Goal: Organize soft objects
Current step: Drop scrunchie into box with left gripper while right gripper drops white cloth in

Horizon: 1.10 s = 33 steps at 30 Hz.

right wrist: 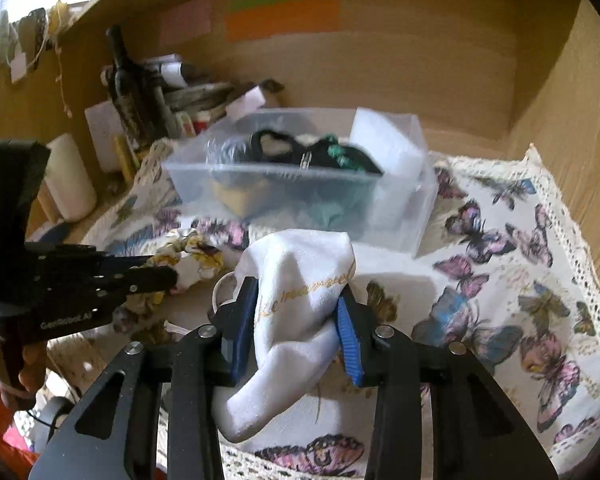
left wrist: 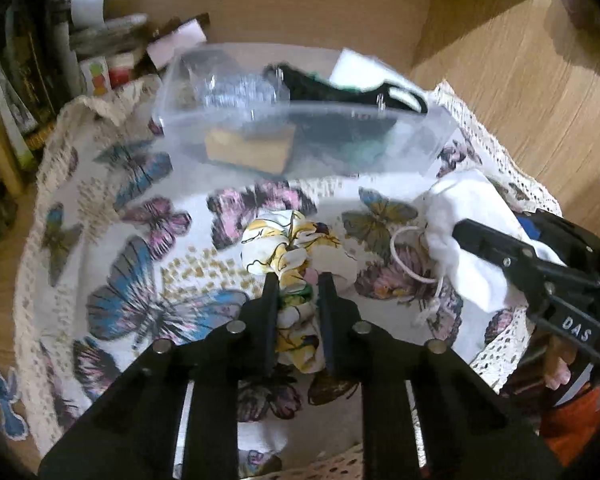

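Left gripper (left wrist: pixel 297 280) has its jaws clamped on a floral scrunchie (left wrist: pixel 290 248), yellow-and-white fabric bunched between the two black fingers, lying on the butterfly-print cloth (left wrist: pixel 140 208) that covers the counter. In the right wrist view the same scrunchie (right wrist: pixel 192 256) sits at the left, just in front of the clear plastic bin (right wrist: pixel 396 208), with the left gripper (right wrist: pixel 168 274) reaching in from the left edge. Right gripper (right wrist: pixel 300 300) has its jaws closed on a white drawstring pouch (right wrist: pixel 300 280) with gold script on it; the blue pads (right wrist: pixel 350 336) press it from both sides, and the pouch hangs bunched and drooping below the fingers, apparently lifted off the cloth. From the left wrist camera the pouch (left wrist: pixel 460 224) is at the right, its white cord loop (left wrist: pixel 408 252) trailing onto the cloth, the right gripper (left wrist: pixel 456 232) over it. The bin (left wrist: pixel 380 152) stands at the back of the cloth, holding a yellow sponge (left wrist: pixel 248 150), a dark black-green fabric item (left wrist: pixel 340 84) and a white foam-like piece (left wrist: pixel 360 66). Bottles and boxes (right wrist: pixel 140 104) are crowded at the back left, against the wooden wall. A hand (right wrist: pixel 24 372) is partly visible on the left gripper's handle.
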Tool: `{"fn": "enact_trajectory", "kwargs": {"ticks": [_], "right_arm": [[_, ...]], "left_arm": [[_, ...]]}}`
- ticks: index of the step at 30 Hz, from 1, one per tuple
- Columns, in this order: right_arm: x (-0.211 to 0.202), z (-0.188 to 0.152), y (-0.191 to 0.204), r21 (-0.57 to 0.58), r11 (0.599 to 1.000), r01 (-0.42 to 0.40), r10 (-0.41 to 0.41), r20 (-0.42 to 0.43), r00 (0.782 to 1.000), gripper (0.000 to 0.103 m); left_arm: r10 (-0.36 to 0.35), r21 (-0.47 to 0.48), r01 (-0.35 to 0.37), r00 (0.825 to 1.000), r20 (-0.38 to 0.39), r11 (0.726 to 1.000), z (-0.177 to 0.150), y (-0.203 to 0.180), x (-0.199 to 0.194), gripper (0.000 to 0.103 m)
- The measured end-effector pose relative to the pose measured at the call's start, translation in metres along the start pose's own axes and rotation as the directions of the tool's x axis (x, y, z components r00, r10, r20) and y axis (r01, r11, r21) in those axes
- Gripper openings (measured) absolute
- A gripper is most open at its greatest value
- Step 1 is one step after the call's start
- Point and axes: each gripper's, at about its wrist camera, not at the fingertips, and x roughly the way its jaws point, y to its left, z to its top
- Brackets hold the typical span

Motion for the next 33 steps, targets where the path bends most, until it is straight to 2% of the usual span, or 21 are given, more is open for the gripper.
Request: {"fn": "enact_trajectory", "kwargs": {"ticks": [3,7,15,20,25,33], "right_arm": [[-0.006,0.011,-0.002,0.006,1.0,0.005,-0.006,0.036,0.999,0.034],[-0.012,0.027,-0.003,-0.002,1.0,0.015,-0.015,0.084,0.996,0.034],[-0.028,0.073,-0.005,-0.023,0.999,0.025,-0.019,0.211,0.977,0.034],[-0.03,0.101,-0.003,-0.037,0.999,0.033,-0.021,0.273,0.962,0.034],[-0.017,0.122,-0.002,-0.04,0.999,0.03,-0.017,0.285,0.958,0.035],[0.025,0.142,-0.001,-0.052,0.999,0.007,0.005,0.216,0.976,0.035]], "left_arm": [[0.019,0.019,-0.02,0.998,0.058,1.0,0.007,-0.003,-0.015,0.017],[0.045,0.031,-0.05,0.987,0.155,0.998,0.021,-0.006,-0.038,0.017],[0.087,0.007,-0.094,0.944,0.317,0.996,0.052,-0.004,-0.074,0.017],[0.103,0.008,-0.115,0.92,0.378,0.993,0.076,-0.001,-0.082,0.017],[0.104,0.001,-0.113,0.919,0.379,0.994,0.098,0.004,-0.074,0.017],[0.126,-0.009,-0.13,0.94,0.317,0.991,0.124,0.014,-0.033,0.018]]}}
